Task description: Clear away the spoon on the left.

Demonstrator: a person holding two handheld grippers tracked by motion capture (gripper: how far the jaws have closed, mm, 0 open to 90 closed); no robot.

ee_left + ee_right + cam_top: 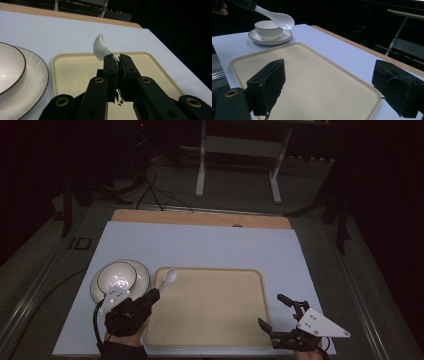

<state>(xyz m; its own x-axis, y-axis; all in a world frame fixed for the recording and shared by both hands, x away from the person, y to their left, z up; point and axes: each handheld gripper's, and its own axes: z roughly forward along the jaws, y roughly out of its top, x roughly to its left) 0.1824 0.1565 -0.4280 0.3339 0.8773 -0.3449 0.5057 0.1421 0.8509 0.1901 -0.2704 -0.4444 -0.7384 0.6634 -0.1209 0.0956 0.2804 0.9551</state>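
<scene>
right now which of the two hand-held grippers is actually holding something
The left hand-held gripper, next to the bowl: its jaws are shut on the handle of a white spoon, held above the tray. The right hand-held gripper is open, holding nothing.

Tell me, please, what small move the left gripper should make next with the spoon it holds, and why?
Probably lower the spoon onto the tray just beneath it. The left gripper is shut on its handle, and the spoon's bowl hangs over the tray's bare near-left corner, beside the bowl on its plate. The right gripper waits open.
</scene>
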